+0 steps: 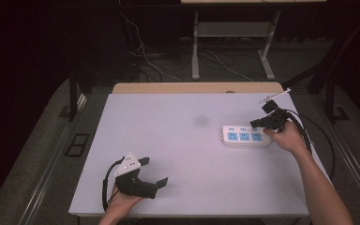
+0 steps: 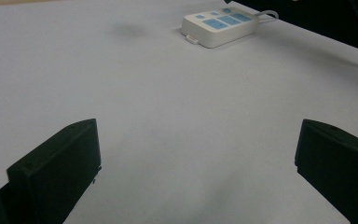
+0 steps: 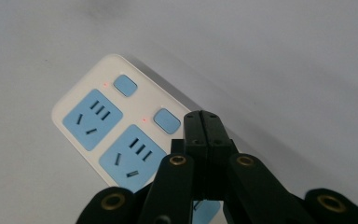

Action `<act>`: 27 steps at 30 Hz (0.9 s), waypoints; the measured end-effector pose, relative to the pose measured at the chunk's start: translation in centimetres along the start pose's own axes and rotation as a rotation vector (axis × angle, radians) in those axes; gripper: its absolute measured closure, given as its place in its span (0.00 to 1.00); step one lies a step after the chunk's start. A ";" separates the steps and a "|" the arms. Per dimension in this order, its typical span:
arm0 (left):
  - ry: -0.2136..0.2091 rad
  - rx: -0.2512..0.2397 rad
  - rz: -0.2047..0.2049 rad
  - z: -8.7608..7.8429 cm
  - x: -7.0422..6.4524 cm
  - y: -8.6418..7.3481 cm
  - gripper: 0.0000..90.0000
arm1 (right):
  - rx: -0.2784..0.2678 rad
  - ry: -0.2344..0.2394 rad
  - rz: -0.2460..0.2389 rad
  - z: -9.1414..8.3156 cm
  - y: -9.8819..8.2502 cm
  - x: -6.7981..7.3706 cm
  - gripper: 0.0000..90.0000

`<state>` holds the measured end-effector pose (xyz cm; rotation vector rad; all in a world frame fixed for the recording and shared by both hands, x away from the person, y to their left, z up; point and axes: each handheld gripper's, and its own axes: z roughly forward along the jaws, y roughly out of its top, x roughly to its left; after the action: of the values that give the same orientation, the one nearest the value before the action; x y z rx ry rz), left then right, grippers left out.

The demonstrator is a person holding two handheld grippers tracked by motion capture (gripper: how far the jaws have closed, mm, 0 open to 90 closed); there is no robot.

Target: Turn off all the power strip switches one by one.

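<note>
While the right tongs (image 1: 257, 123) hang above its right end, the white plastic power strip with pale blue sockets (image 1: 245, 136) lies flat on the pale grey counter (image 1: 183, 154), right of centre.

Right tongs: jaws pressed together with no gap, nothing between them, tips poised just above the strip beside its second blue rocker switch (image 3: 167, 121); contact cannot be confirmed. Small red indicator lights show next to the switches in the right gripper view. The right hand (image 1: 288, 137) sits at the strip's right end. Left tongs (image 1: 155, 171): jaws spread wide apart, holding nothing, low over the near-left area of the counter, well apart from the strip. The left hand (image 1: 122, 200) grips them from the near edge. A faint dark smudge (image 1: 200, 120) marks the counter left of the strip.
</note>
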<state>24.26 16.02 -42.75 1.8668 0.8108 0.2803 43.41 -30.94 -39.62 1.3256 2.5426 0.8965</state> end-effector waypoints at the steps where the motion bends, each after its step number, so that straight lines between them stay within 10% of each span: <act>1: -0.001 0.000 0.000 0.0 0.0 0.0 0.00 | -0.004 0.003 -0.007 -0.1 0.3 0.3 1.00; 27: -0.001 0.001 0.003 -0.1 0.1 0.0 0.00 | 0.013 0.030 -0.028 1.2 1.4 1.3 1.00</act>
<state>24.29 16.11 -42.74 1.8692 0.8085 0.2810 44.07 -28.81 -39.61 1.2858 2.5870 0.9027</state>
